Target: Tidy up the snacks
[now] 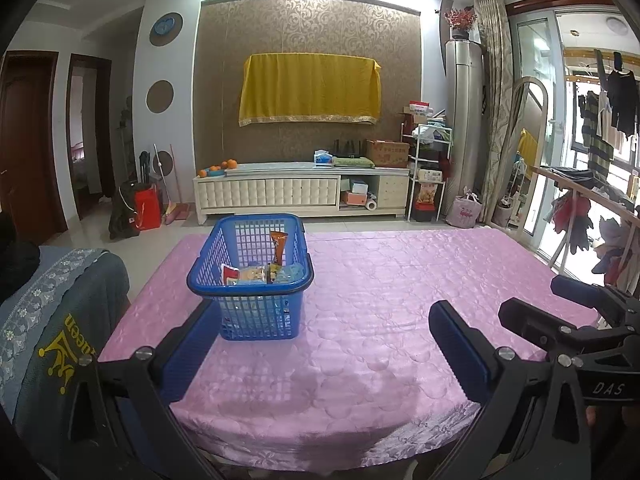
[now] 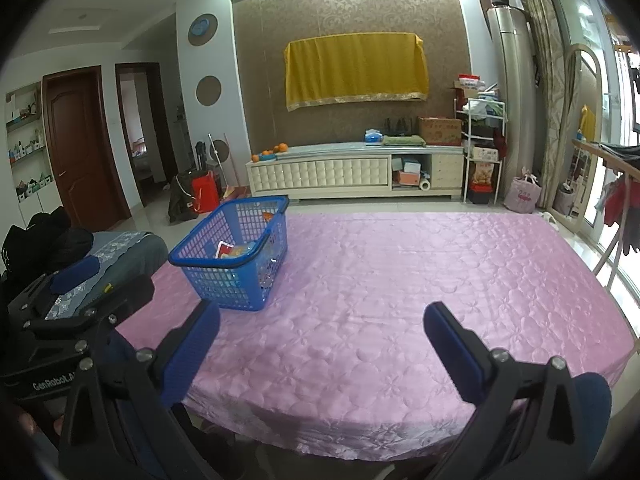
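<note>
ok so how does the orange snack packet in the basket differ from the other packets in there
The orange snack packet stands upright against the far wall of the blue basket, while the other packets lie low in a cluster nearer the front rim. The orange packet is tall and narrow with a dark band; the others look flatter, in red, yellow and pale blue. All sit inside the basket, and neither open gripper touches them.

Glossy quilted pink satin tablecloth [image 1: 380, 300] under me; blue latticed hard-plastic basket [image 1: 256, 320] holds shiny crinkled snack wrappers [image 1: 260, 274].
</note>
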A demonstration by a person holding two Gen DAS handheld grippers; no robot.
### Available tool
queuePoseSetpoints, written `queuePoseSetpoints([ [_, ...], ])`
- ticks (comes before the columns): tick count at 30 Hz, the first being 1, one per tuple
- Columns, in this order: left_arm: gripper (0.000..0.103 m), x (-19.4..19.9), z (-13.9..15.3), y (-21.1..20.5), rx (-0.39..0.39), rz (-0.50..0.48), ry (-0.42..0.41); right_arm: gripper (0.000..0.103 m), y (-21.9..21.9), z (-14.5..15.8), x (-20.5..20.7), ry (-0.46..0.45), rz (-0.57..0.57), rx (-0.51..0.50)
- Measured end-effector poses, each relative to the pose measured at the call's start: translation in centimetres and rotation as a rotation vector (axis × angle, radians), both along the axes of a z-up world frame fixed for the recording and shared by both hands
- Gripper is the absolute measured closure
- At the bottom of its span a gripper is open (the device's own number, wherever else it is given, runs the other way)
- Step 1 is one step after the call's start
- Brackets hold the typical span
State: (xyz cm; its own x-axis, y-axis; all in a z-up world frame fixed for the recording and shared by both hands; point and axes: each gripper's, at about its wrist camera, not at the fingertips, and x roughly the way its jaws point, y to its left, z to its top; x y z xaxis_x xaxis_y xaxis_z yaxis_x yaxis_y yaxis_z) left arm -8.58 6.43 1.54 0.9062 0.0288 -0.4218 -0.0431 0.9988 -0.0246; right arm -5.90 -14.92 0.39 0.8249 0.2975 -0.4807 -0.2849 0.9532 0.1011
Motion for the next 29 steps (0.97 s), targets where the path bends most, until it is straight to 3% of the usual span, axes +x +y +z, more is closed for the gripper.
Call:
queuePoseSetpoints([
  [29, 0.001, -0.4, -0.29, 0.81, -0.018, -0.019, 0.008, 0.0, 0.09, 0.22, -0.43, -0.003, -0.003, 0.005],
])
